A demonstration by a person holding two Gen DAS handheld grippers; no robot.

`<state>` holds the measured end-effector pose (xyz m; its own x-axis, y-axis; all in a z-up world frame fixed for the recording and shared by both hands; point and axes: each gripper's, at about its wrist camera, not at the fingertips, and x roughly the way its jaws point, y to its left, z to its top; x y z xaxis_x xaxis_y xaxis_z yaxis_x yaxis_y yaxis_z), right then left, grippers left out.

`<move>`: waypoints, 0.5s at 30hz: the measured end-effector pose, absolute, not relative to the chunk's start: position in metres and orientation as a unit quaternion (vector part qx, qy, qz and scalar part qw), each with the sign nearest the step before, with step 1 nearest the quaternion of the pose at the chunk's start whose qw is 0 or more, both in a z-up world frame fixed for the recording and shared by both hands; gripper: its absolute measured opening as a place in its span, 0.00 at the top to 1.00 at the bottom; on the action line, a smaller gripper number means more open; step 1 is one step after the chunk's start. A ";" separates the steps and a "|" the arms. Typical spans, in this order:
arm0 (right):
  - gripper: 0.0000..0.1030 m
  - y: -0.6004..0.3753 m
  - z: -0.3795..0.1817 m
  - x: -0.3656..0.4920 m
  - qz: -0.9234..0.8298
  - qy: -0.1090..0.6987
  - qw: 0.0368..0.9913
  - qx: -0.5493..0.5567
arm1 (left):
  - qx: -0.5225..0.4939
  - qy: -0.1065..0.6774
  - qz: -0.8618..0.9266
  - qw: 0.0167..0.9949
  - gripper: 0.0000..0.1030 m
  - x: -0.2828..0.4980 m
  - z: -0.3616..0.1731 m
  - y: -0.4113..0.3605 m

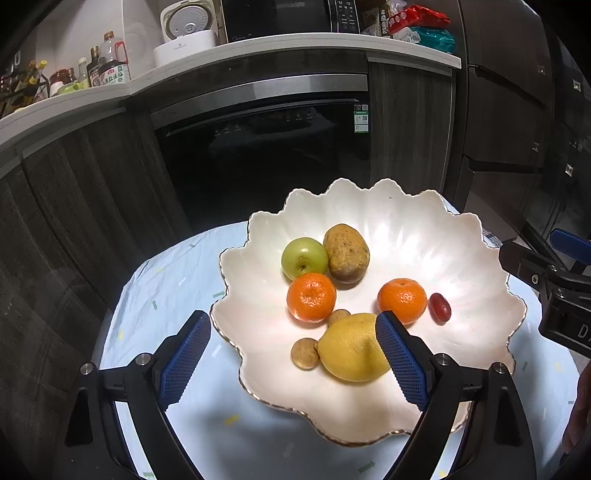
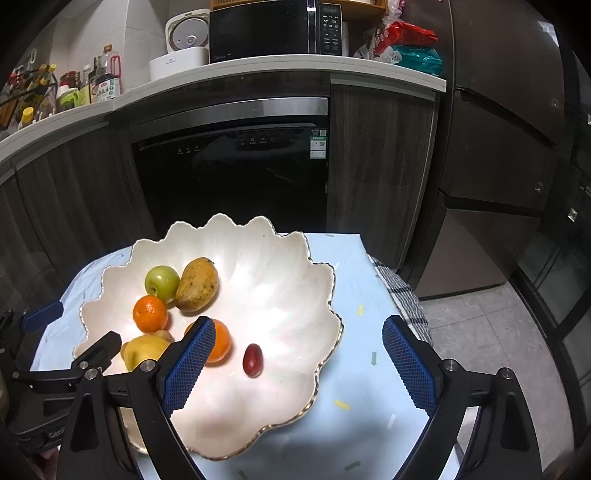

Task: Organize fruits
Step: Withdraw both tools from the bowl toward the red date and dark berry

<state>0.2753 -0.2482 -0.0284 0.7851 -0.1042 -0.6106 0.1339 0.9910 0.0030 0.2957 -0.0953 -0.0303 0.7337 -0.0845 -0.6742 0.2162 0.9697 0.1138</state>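
Note:
A white scalloped bowl (image 1: pixel 424 229) (image 2: pixel 266 251) stands on the light blue table. In it lie a green apple (image 1: pixel 304 257) (image 2: pixel 161 282), a mango (image 1: pixel 346 253) (image 2: pixel 197 283), two oranges (image 1: pixel 311 296) (image 1: pixel 402 300) (image 2: pixel 149 313), a lemon (image 1: pixel 349 347) (image 2: pixel 142 350), a small red fruit (image 1: pixel 439 308) (image 2: pixel 252 359) and two small brown fruits (image 1: pixel 304 353). My left gripper (image 1: pixel 293 356) is open and empty over the bowl's near left rim. My right gripper (image 2: pixel 298 363) is open and empty over the bowl's right side.
The table (image 2: pixel 365 295) has a blue cloth with confetti marks; a checked cloth (image 2: pixel 400 291) hangs at its right edge. Behind stand a dark dishwasher (image 2: pixel 232 173), cabinets, and a counter with a microwave (image 2: pixel 273 27), rice cooker and bottles. A fridge (image 2: pixel 509 147) is at right.

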 end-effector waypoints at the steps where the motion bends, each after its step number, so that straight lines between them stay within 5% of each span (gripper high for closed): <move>1: 0.10 -0.248 -0.027 0.274 -0.063 0.321 0.945 0.023 | 0.092 0.355 -0.081 0.927 0.11 0.293 -0.029 -0.095; 15: 0.10 -0.261 -0.009 0.223 -0.069 0.297 0.952 0.008 | 0.102 0.336 -0.106 0.930 0.10 0.249 -0.009 -0.114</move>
